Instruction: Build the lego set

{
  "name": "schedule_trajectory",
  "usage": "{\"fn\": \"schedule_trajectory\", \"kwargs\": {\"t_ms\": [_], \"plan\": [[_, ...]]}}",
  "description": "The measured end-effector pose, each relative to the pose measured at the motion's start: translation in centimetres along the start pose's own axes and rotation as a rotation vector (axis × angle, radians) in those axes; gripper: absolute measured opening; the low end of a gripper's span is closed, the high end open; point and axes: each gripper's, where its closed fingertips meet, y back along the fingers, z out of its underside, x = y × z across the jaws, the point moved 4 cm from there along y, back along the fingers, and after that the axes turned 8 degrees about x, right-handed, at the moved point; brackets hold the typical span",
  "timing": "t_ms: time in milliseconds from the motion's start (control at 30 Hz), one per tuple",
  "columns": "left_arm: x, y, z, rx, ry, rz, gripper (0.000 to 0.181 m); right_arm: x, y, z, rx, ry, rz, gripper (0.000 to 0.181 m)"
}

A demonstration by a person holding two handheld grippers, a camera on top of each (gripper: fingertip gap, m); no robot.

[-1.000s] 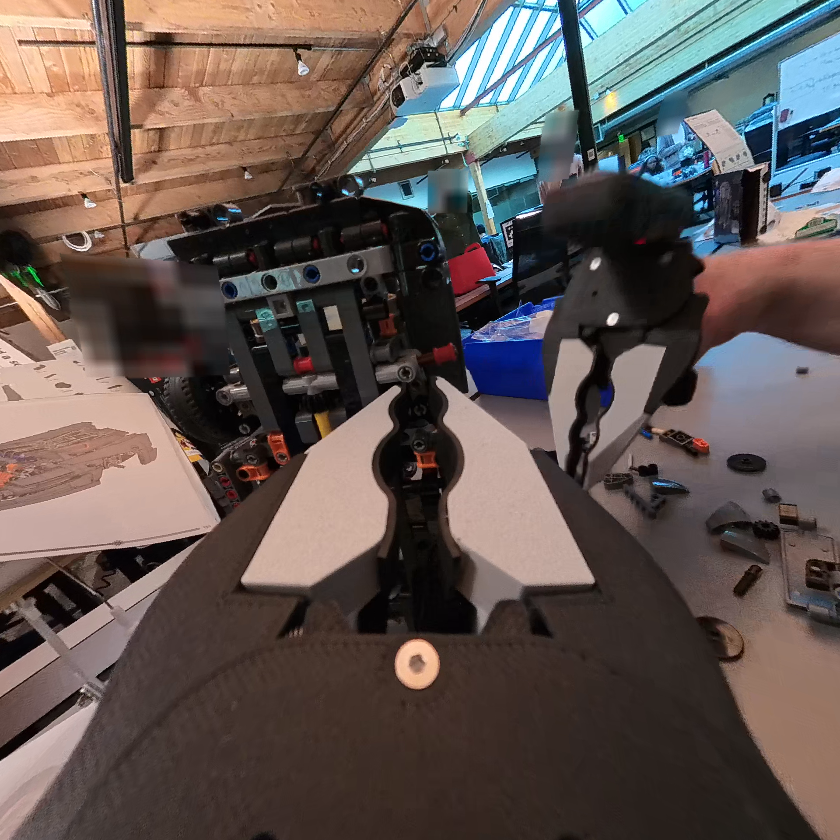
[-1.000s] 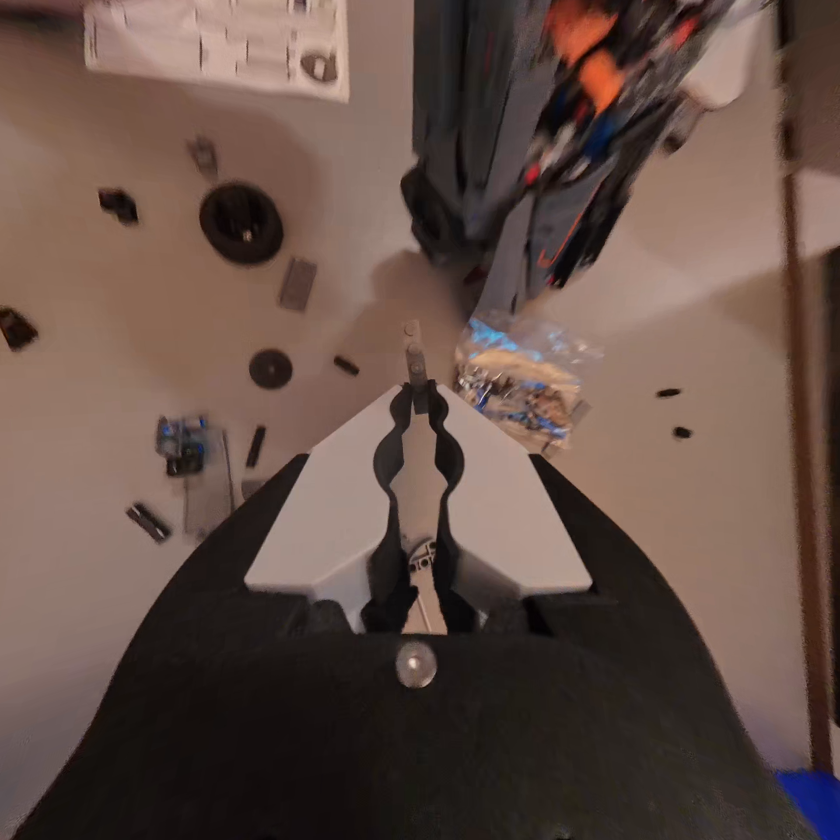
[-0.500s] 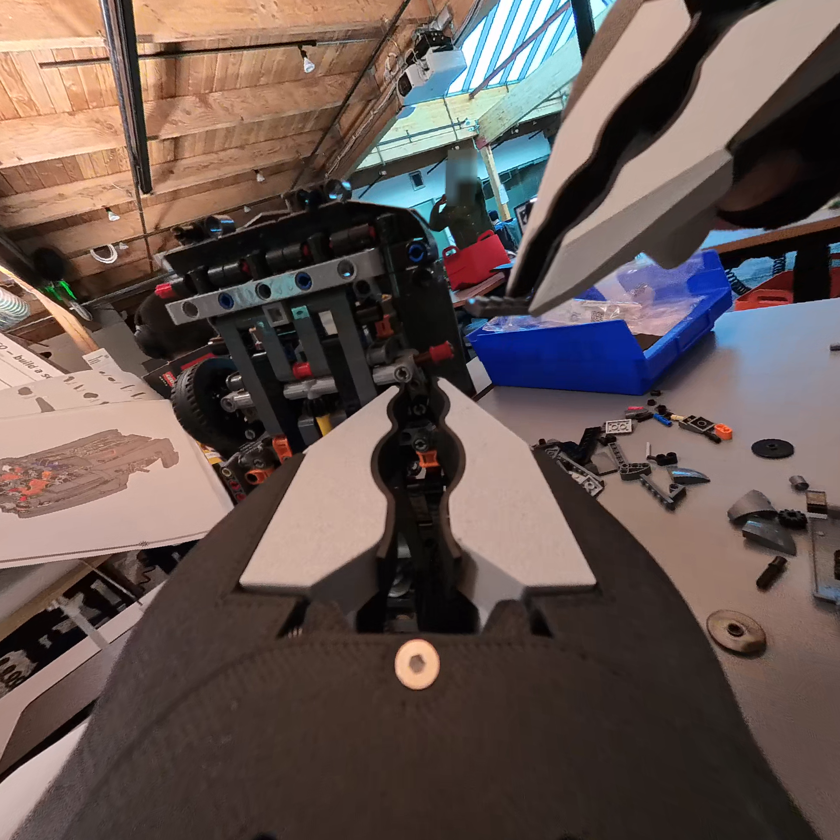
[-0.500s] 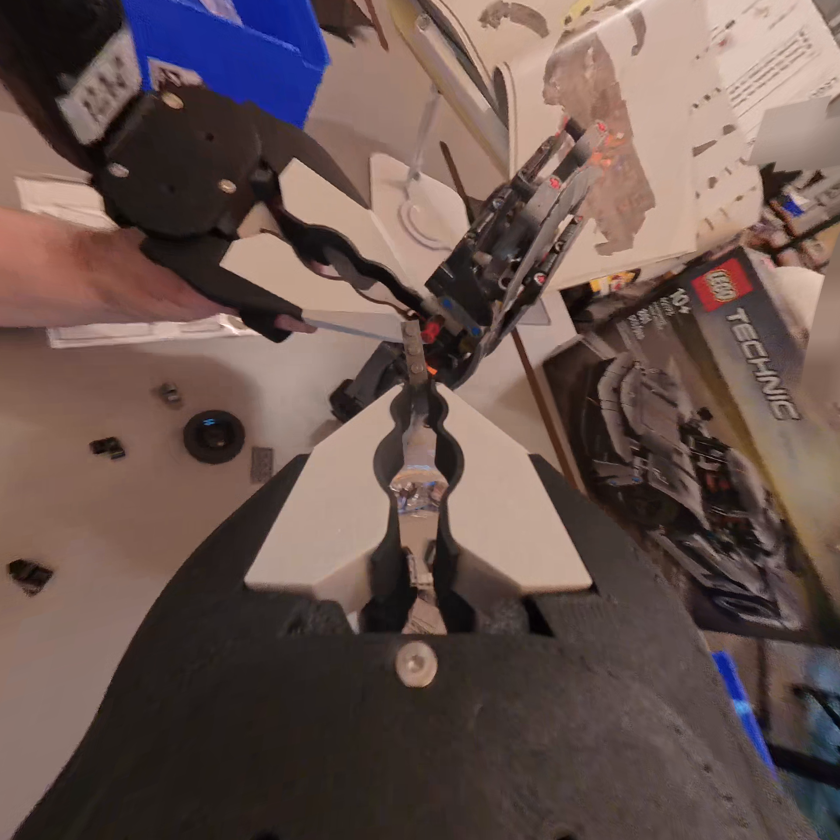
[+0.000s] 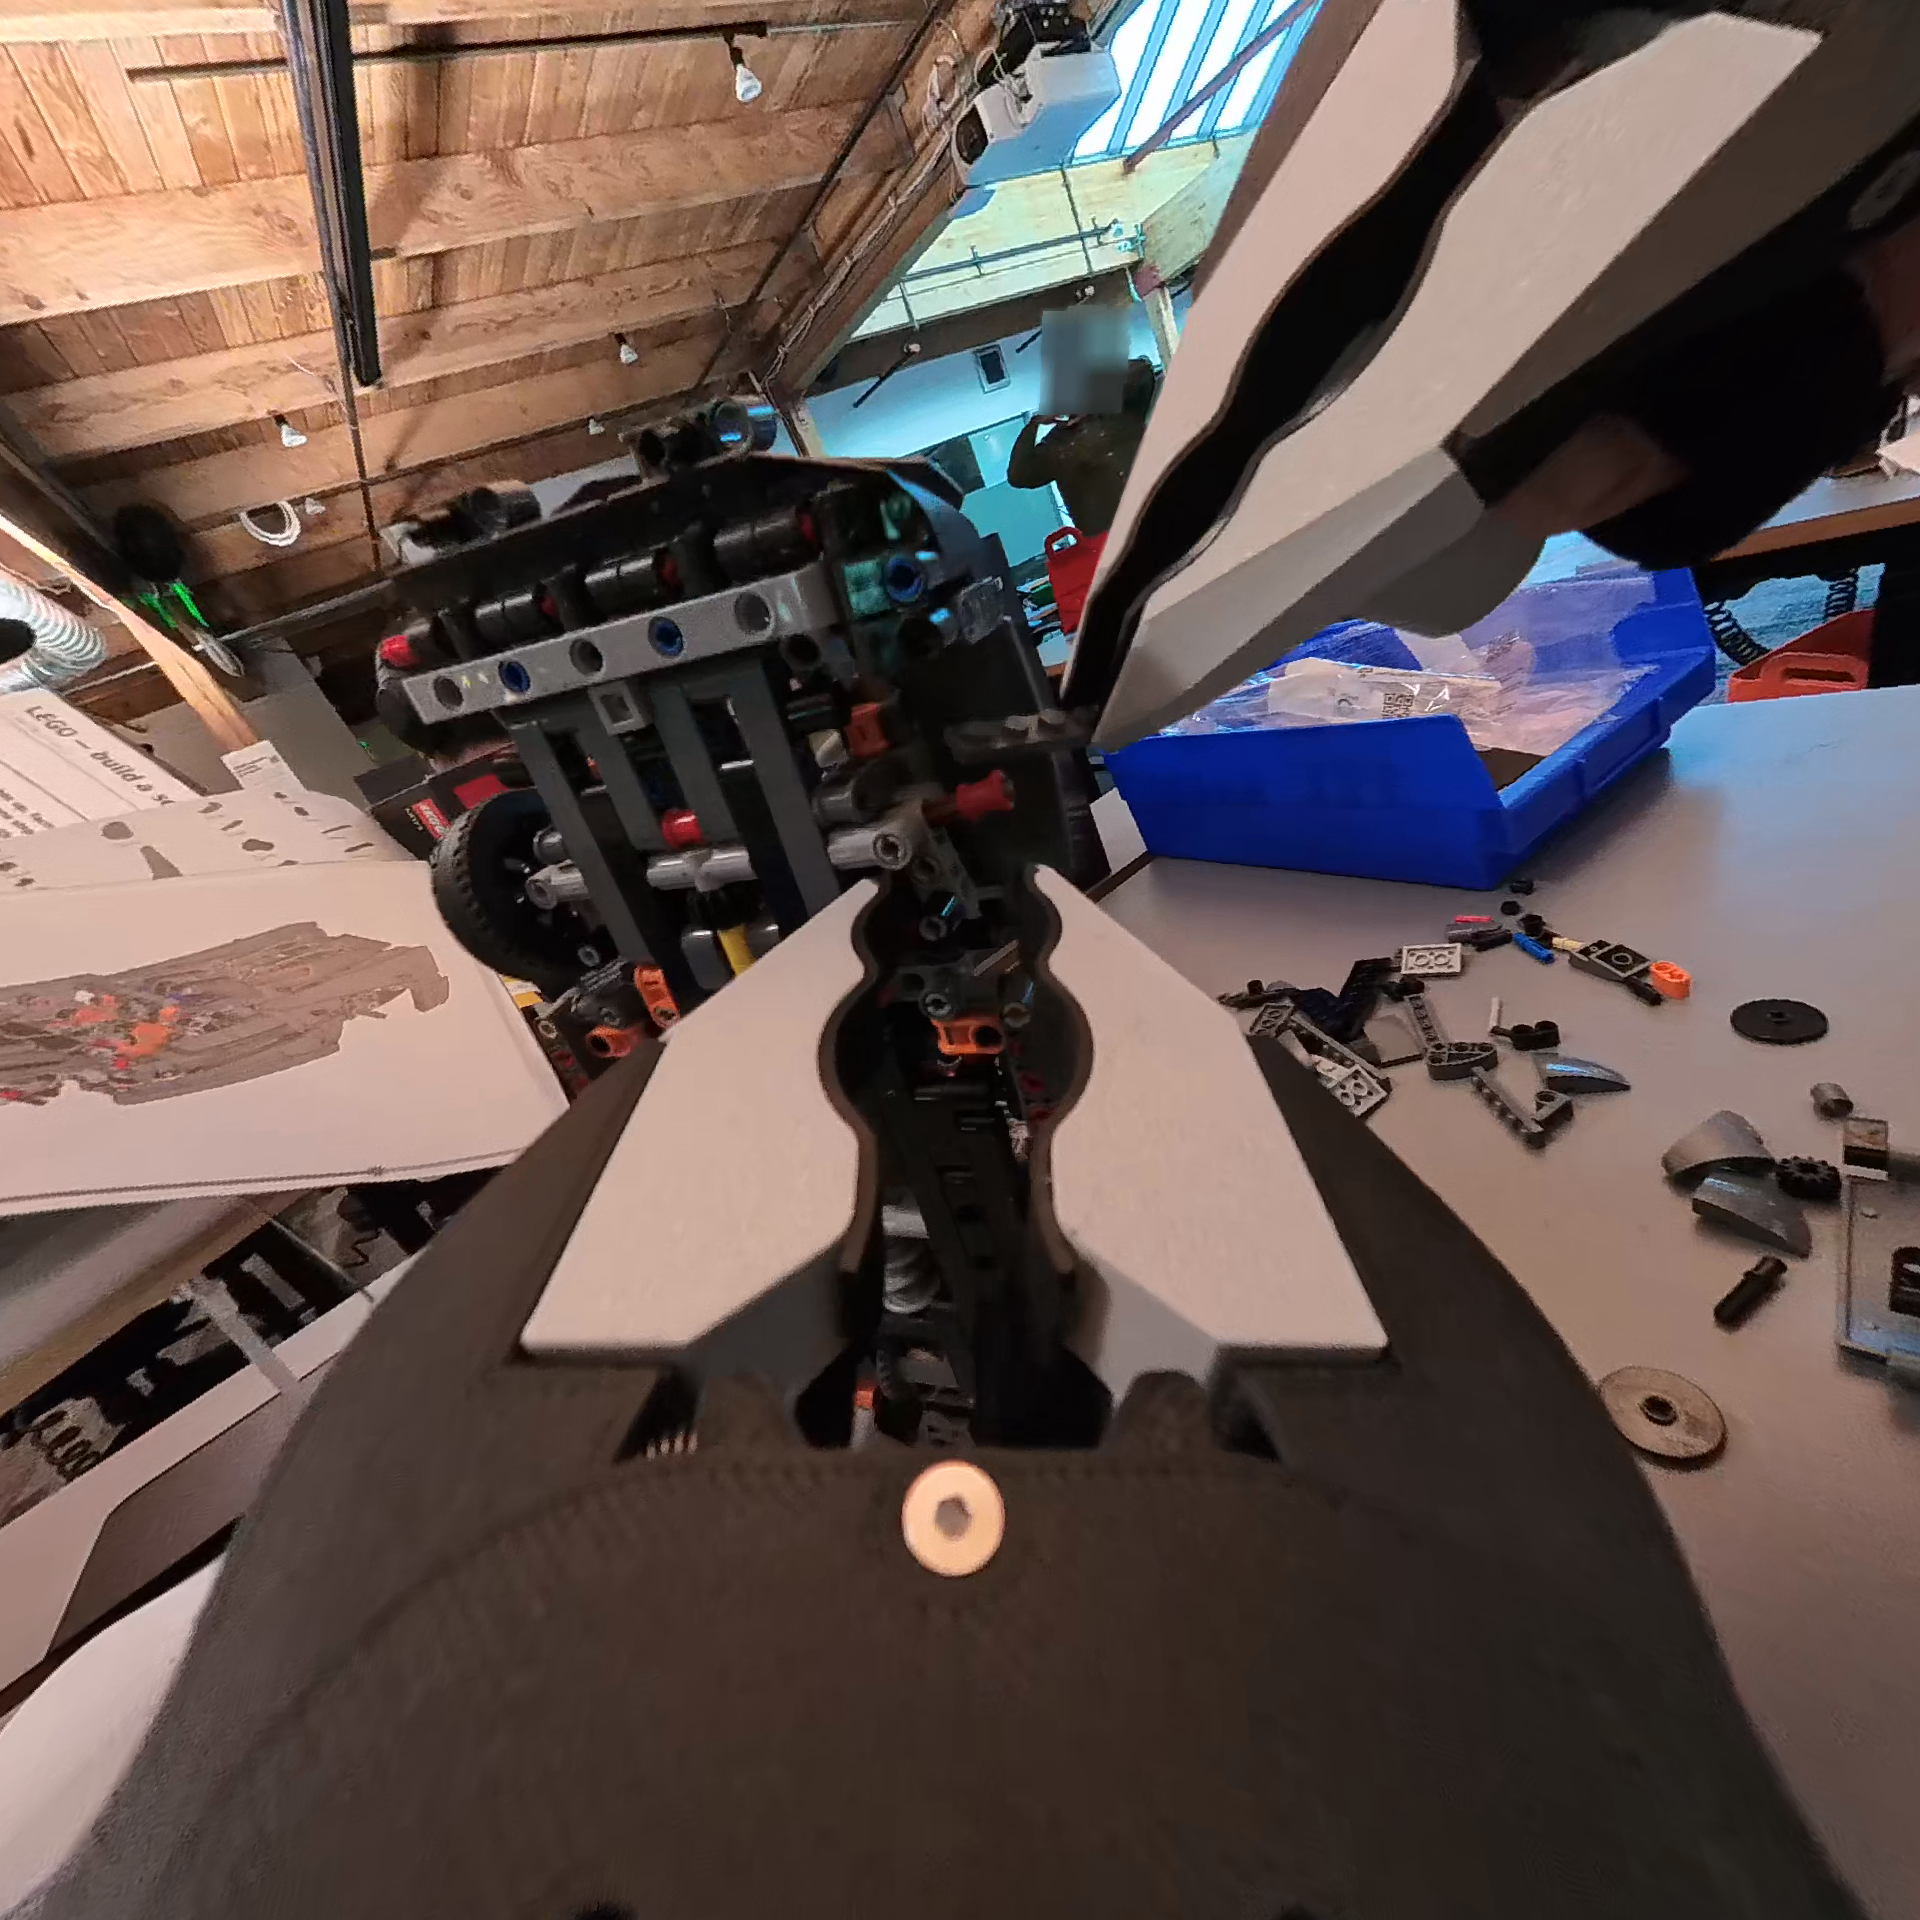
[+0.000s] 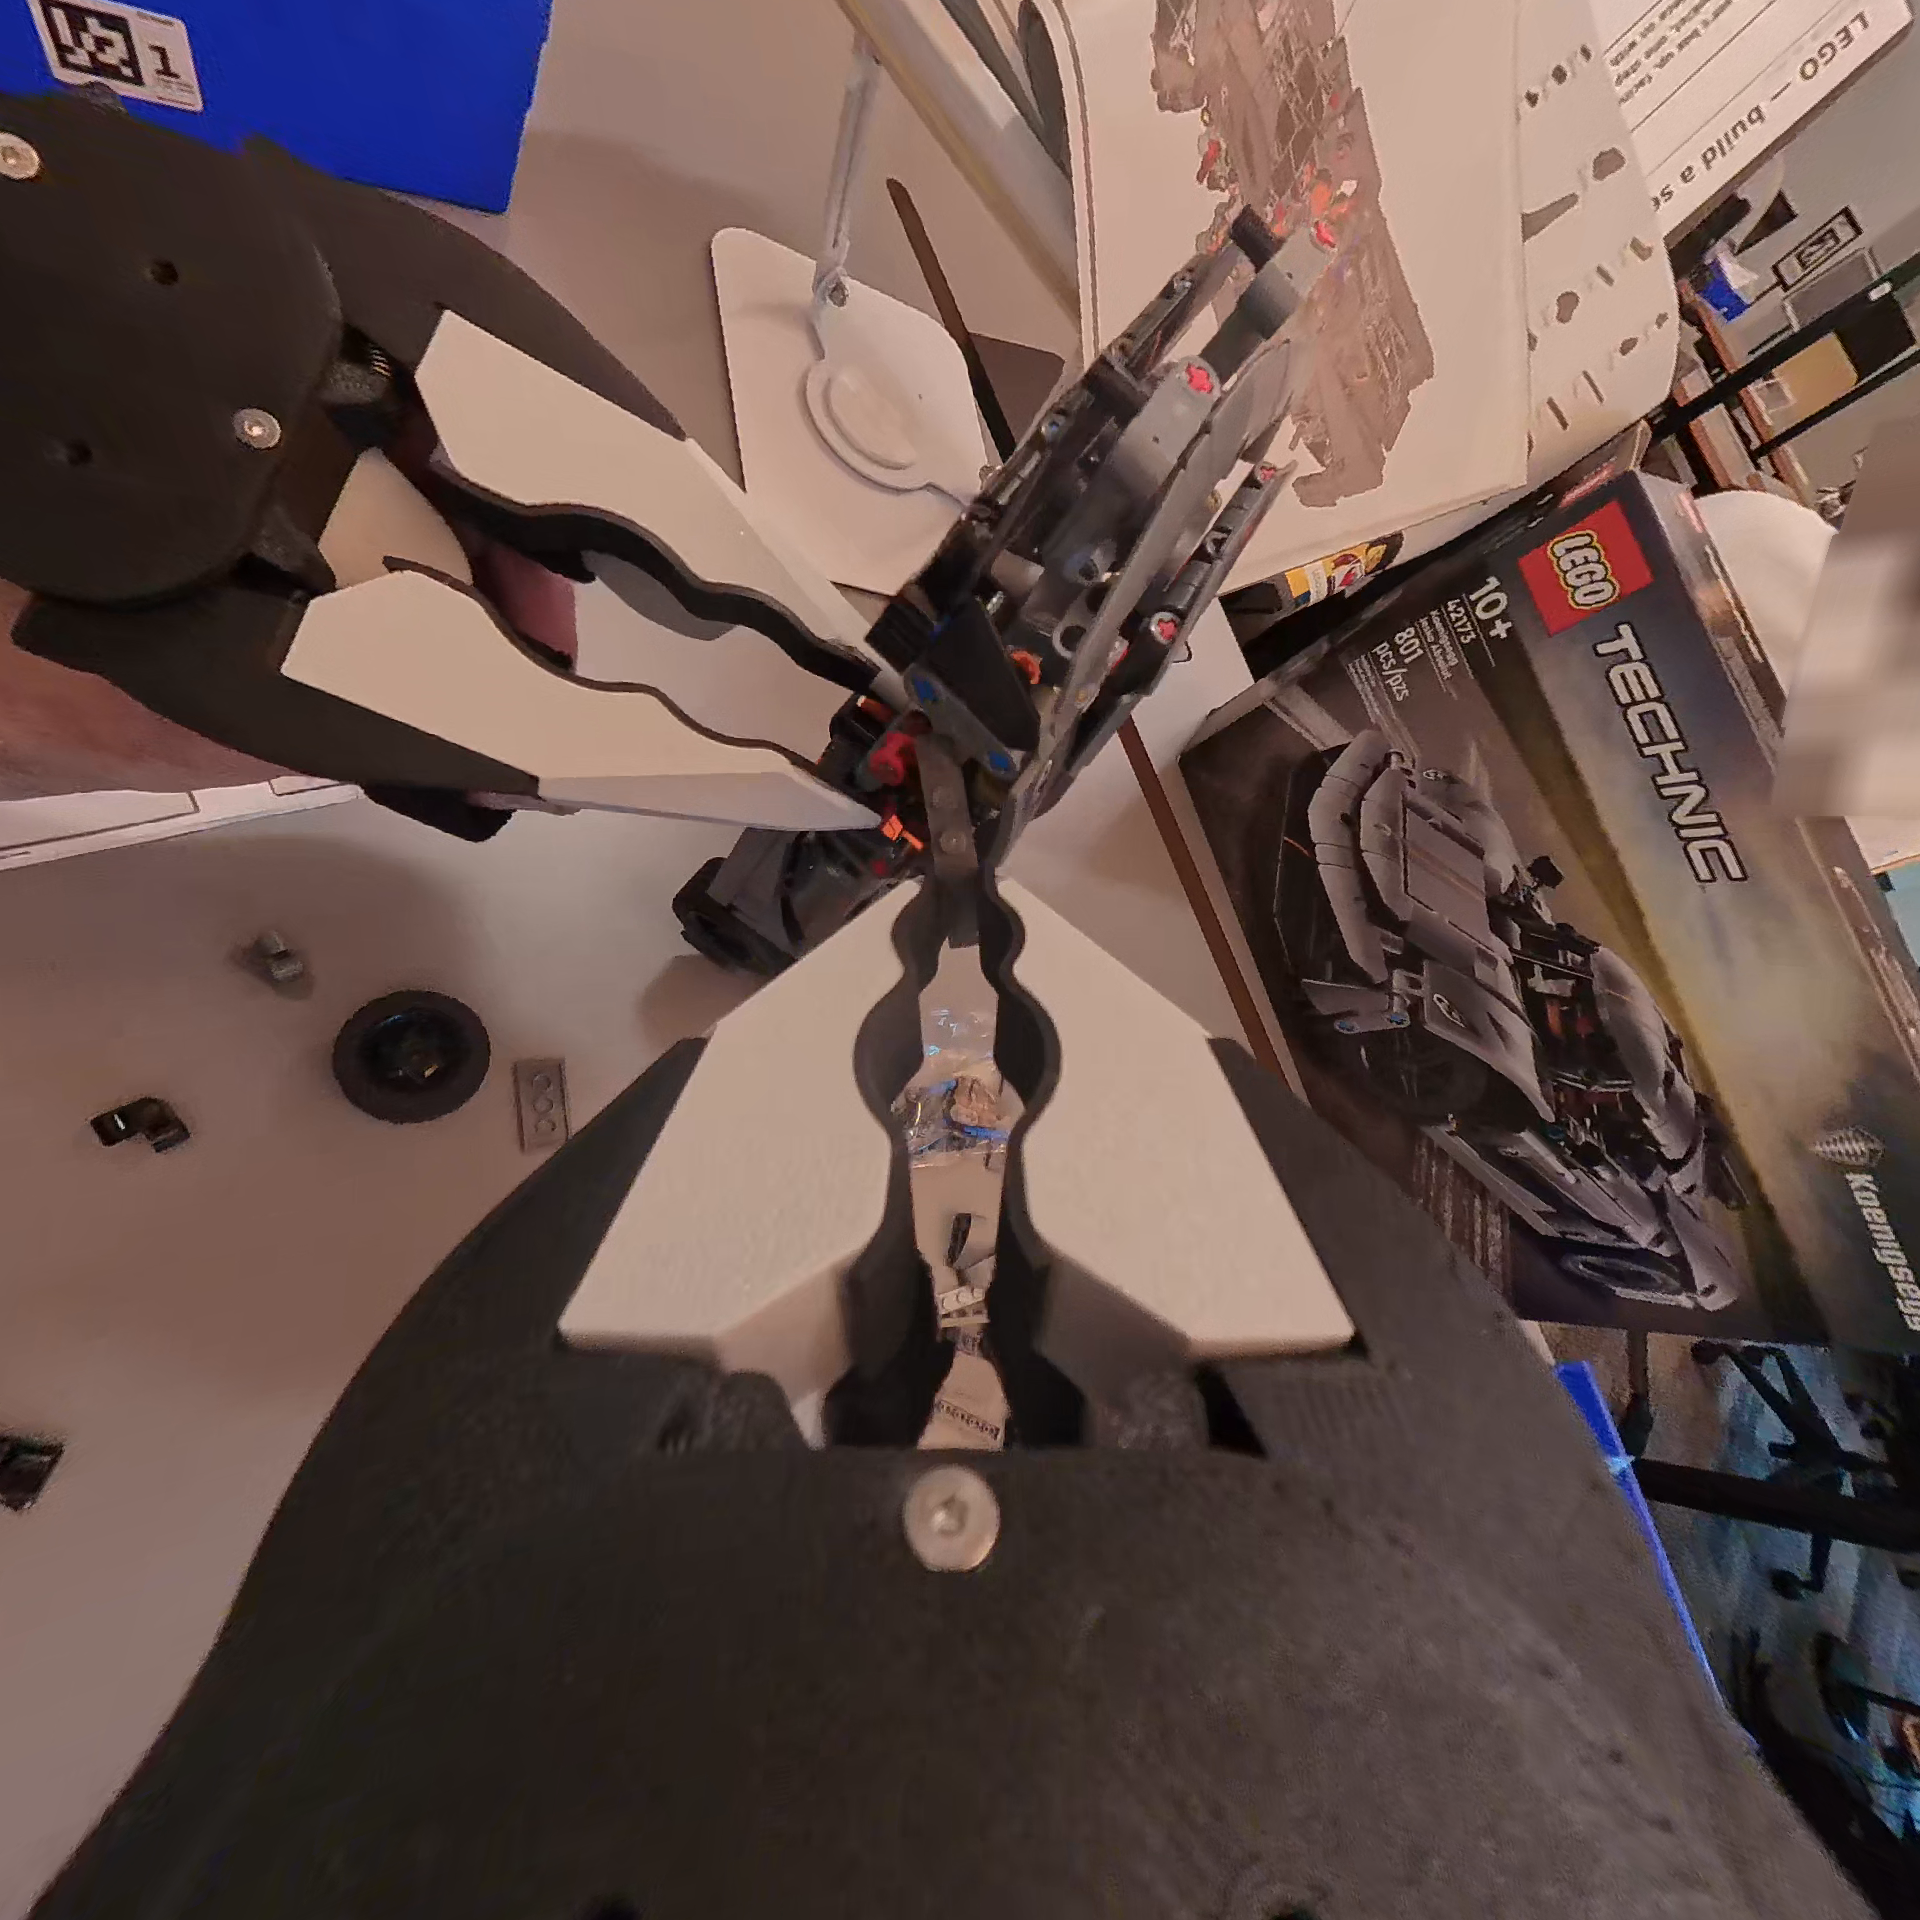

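My left gripper point(image 5: 956, 894) is shut on the lower end of the part-built dark grey Lego car model point(image 5: 675, 727) and holds it upright above the table. My right gripper point(image 6: 956, 894) is shut on a thin dark grey plate point(image 6: 948, 810), whose far end touches the model point(image 6: 1122, 499) beside a red pin. In the left wrist view the right gripper point(image 5: 1081, 717) comes in from the top right, with the plate point(image 5: 1013, 732) against the model's right side. In the right wrist view the left gripper point(image 6: 883, 743) reaches in from the left.
A blue bin point(image 5: 1403, 769) with plastic bags stands behind the model. Several loose parts point(image 5: 1455, 1029) lie on the grey table, with a wheel point(image 6: 410, 1055). An open instruction booklet point(image 5: 208, 1029) lies at left. The set's box point(image 6: 1558, 883) lies to the right. The tips of both grippers are at nearly the same place.
My right gripper has swung up from over the table with the plate and brought its tip against the model's side. The left gripper has held the model nearly still.
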Motion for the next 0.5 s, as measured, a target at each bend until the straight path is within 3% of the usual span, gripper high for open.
{"fn": "schedule_trajectory", "kwargs": {"t_ms": [500], "plan": [[-0.1,1.1,-0.3,-0.018,0.074,0.074,0.023,-0.3,-0.2,0.2,0.023,-0.049,-0.012,0.006]]}}
